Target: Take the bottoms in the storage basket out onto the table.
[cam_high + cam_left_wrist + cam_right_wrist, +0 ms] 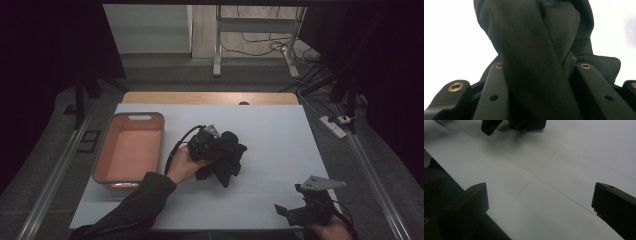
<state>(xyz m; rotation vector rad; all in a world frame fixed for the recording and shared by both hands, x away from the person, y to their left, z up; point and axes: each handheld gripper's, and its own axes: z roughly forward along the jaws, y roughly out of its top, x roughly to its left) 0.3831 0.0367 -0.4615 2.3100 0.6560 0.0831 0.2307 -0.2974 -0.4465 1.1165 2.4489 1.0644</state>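
A black cloth [228,156] hangs bunched at the middle of the white table [280,135]. My left gripper [214,146] is shut on it, held a little above the table surface. In the left gripper view the black cloth [534,50] runs up between both jaws and drapes past them. My right gripper [294,206] rests low at the table's front right, open, with nothing between its jaws. In the right gripper view the white table [549,182] lies between the spread jaws, and the black cloth [524,123] shows at the top edge.
A pink-lined grey bin [131,150] stands at the left of the table. A strip of wooden tabletop [210,97] shows behind the white sheet. Cables and a power strip [334,126] lie on the floor at the right.
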